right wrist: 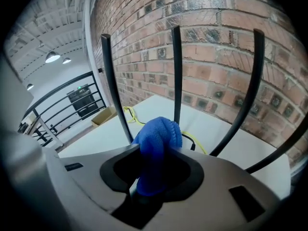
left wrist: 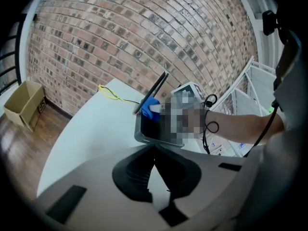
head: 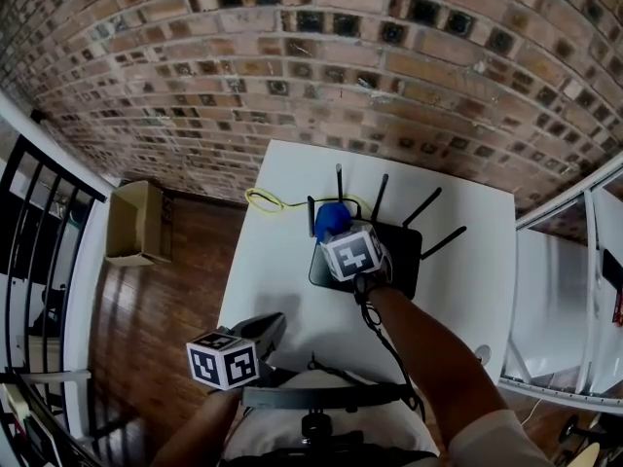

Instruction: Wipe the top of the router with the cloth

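Observation:
A black router [head: 399, 253] with several upright antennas lies on the white table [head: 282, 270], towards the brick wall. My right gripper [head: 337, 230] hovers over the router's left rear part, shut on a bunched blue cloth [head: 330, 219]. In the right gripper view the cloth [right wrist: 156, 143] bulges out between the jaws, with the antennas [right wrist: 176, 71] just behind it and the router's body hidden. My left gripper [head: 272, 323] is held low at the table's near edge, away from the router. Its jaws are shut on nothing [left wrist: 154, 150], pointing at the router [left wrist: 150, 131].
A yellow cable [head: 263, 200] loops on the table behind the router. A cardboard box [head: 134, 224] sits on the wooden floor at the left, beside a black railing [head: 39, 251]. A white metal frame [head: 574, 261] stands to the right of the table.

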A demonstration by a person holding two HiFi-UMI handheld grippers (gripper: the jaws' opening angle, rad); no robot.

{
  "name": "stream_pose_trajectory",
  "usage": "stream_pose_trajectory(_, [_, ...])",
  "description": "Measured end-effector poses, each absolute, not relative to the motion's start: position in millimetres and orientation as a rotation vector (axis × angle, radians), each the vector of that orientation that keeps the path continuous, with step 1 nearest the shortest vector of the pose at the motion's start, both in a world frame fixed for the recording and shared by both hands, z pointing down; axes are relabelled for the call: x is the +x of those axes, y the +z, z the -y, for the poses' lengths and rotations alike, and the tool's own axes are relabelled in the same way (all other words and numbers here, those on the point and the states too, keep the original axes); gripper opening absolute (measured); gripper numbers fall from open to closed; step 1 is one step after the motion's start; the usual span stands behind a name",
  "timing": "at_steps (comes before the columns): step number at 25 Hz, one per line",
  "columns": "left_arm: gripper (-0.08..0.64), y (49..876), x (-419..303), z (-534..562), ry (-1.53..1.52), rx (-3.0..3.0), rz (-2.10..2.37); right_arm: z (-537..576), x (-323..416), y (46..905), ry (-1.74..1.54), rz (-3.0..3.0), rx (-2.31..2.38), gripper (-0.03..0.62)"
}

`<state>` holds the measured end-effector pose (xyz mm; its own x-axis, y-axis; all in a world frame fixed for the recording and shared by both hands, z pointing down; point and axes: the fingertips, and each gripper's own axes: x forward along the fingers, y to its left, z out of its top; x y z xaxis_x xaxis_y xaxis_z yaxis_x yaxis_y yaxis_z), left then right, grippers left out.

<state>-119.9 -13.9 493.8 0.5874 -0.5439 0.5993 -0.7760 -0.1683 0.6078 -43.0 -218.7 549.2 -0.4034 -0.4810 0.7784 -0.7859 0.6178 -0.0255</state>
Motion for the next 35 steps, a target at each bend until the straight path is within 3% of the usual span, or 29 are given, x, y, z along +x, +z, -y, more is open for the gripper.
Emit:
stream_pose_trajectory(22, [0.031, 491, -73, 29, 0.332, 1.936, 0.932, 203, 112, 547, 0.787, 1.764, 1.436, 0.132])
stream_pose_trajectory(35, [0.031, 469, -74, 49, 0.282, 2.022, 0.992, 197, 150, 549, 0.823, 1.672, 1.583, 0.132])
